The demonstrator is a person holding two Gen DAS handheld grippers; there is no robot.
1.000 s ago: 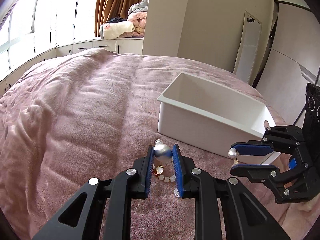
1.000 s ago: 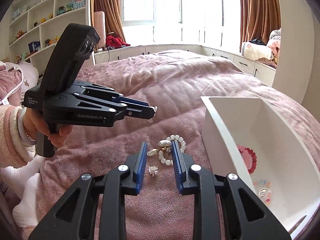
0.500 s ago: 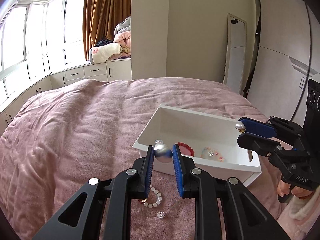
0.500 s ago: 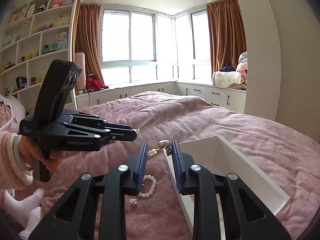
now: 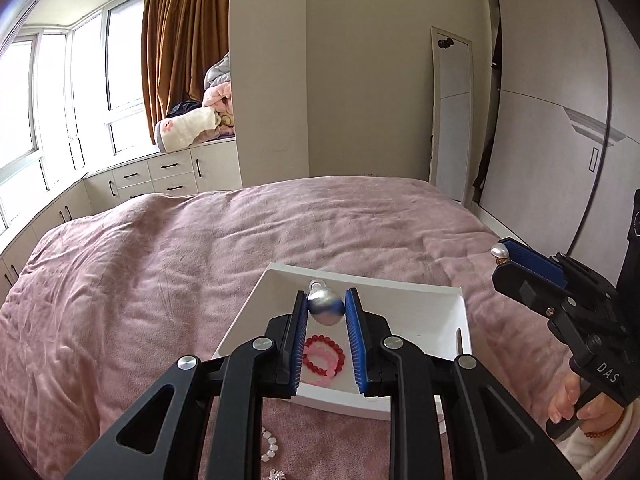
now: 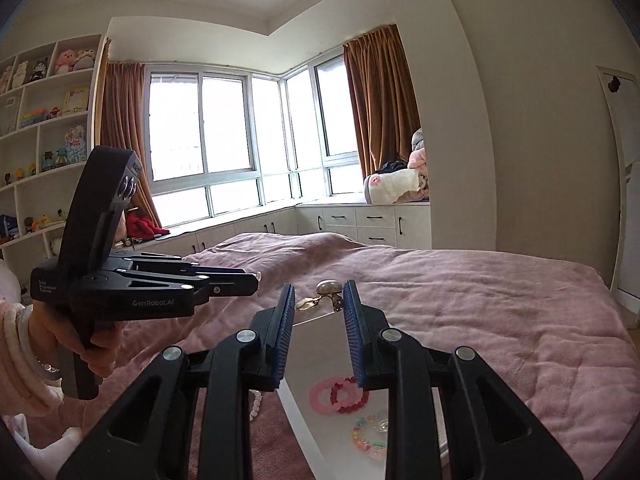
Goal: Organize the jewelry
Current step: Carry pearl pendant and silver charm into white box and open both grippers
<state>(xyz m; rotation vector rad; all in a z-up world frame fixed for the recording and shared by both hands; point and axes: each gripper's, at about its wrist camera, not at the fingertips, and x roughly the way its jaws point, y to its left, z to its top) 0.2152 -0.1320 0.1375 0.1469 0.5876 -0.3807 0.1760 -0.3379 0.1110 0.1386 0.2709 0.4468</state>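
My left gripper [image 5: 326,307] is shut on a silver ball pendant [image 5: 326,306] and holds it above the white box [image 5: 424,304]. My right gripper [image 6: 319,298] is shut on a pearl earring with gold parts [image 6: 327,293], also held above the white box [image 6: 316,344]. In the left wrist view the right gripper [image 5: 505,255] is at the right with the pearl [image 5: 498,250] at its tips. Red and pink bead bracelets [image 5: 323,356] lie in the box, with a pastel bead bracelet [image 6: 368,438] beside them. A white bead bracelet [image 5: 270,446] and a small sparkly piece [image 5: 277,475] lie on the bed.
The pink bedspread [image 5: 160,264] covers the bed around the box. The left gripper body and hand [image 6: 120,280] are at the left of the right wrist view. Cabinets [image 6: 360,220] and a wardrobe [image 5: 560,120] stand behind the bed.
Both grippers have risen and moved from the jewelry pile on the bed to above the white box, each carrying its piece. The cameras now look more toward the room.
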